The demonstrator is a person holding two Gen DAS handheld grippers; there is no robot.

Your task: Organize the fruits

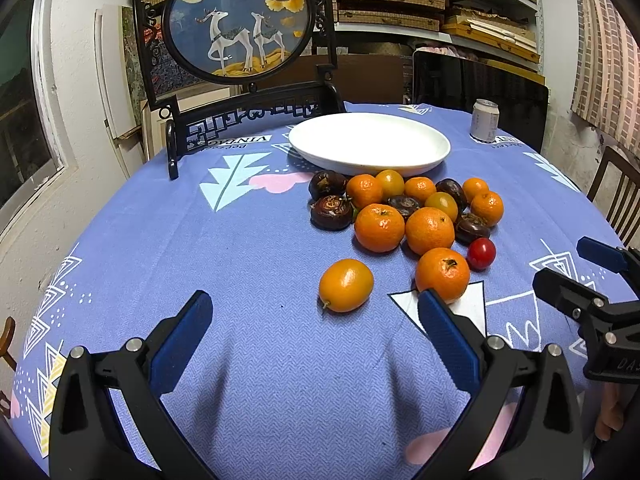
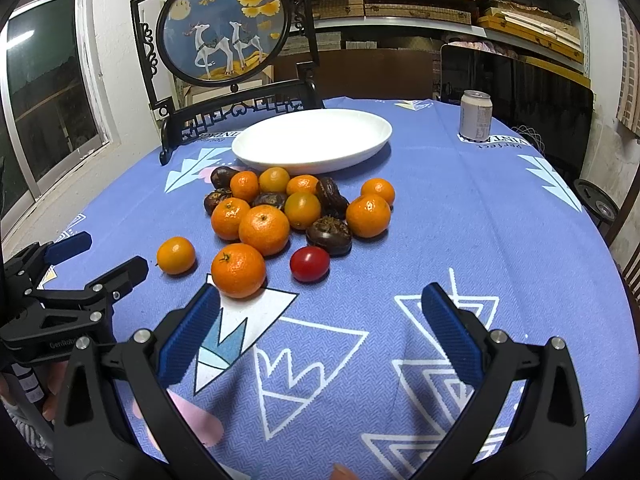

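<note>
Fruits lie heaped in a loose pile on the worktop, which is covered by a blue cloth printed with white triangles and trees. We see orange mandarins, smaller yellow-orange fruits, dark brown water chestnuts and one red cherry tomato at the near edge of the pile. Just beyond the heap sits a white oval plate, with nothing on it. One small orange fruit lies apart, to the near left of the pile, and a mandarin rests close beside it on the near side of the heap.

Our left gripper hovers low over the cloth with its blue-padded fingers spread wide, the lone small fruit just ahead of the gap between them. Our right gripper is likewise spread wide and holds nothing; the tip of its left finger reaches just short of the near mandarin, and the tomato sits a little ahead.

At the far right stands a drink can. At the far left, a round deer picture in a black carved stand rises behind the plate.
</note>
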